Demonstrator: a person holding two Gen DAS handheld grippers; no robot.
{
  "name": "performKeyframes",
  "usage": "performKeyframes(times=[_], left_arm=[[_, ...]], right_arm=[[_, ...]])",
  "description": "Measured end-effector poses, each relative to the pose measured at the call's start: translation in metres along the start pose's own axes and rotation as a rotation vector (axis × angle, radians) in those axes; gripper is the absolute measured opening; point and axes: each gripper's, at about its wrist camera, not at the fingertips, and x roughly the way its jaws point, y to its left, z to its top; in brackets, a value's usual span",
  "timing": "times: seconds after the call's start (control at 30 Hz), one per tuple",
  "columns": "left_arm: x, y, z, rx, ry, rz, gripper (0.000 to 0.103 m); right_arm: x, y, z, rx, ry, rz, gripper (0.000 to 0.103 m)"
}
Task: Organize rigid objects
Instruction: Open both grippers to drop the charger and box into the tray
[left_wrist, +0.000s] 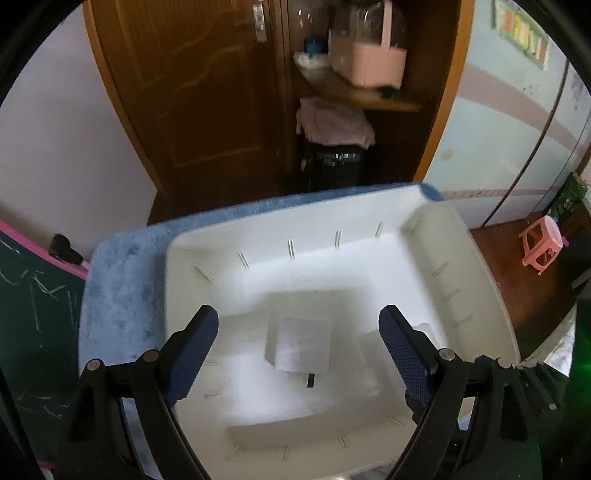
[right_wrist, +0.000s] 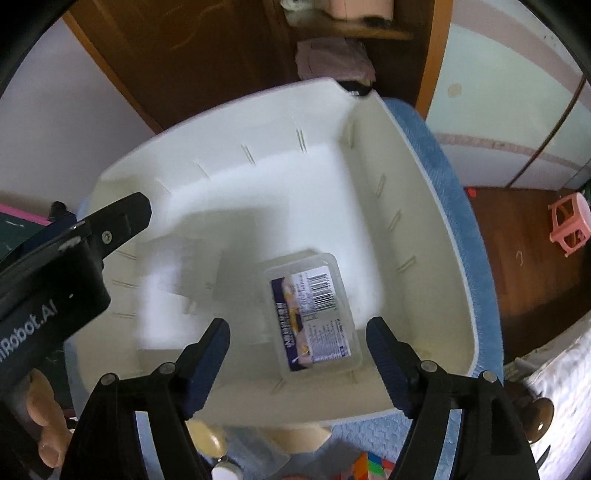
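Note:
A white plastic bin (left_wrist: 461, 266) stands on a blue mat (left_wrist: 118, 288). My left gripper (left_wrist: 299, 345) is open above the bin, with nothing between its fingers. Below it in the bin lies a white box (left_wrist: 299, 345), blurred. In the right wrist view the same bin (right_wrist: 406, 206) holds a clear lidded container with a purple label (right_wrist: 314, 314) and a white box (right_wrist: 162, 295). My right gripper (right_wrist: 297, 354) is open and empty above the container. The left gripper's body (right_wrist: 55, 266) shows at the left, held by a hand.
A colourful puzzle cube (right_wrist: 369, 467) and a few small items (right_wrist: 221, 443) lie on the mat in front of the bin. A pink stool (left_wrist: 541, 243) stands on the wooden floor at the right. A brown cabinet (left_wrist: 207, 92) stands behind. A chalkboard (left_wrist: 33, 314) is at the left.

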Motion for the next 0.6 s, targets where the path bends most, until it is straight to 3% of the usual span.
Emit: performKeyframes(times=[0.17,0.27,0.6], left_arm=[[-0.049,0.003,-0.008,-0.013,-0.078,0.002,0.091],[-0.076,0.006,-0.017,-0.031,-0.107,-0.006,0.099],[-0.159,-0.003,-0.057,-0.035,-0.179,-0.002,0.099]], right_arm=[[-0.037,0.009,-0.016,-0.046,-0.060,0.022,0.077],[-0.064,0.014,-0.033,-0.088,-0.107,0.033,0.077],[-0.140,0.020,-0.096,-0.158,-0.201,0.084,0.077]])
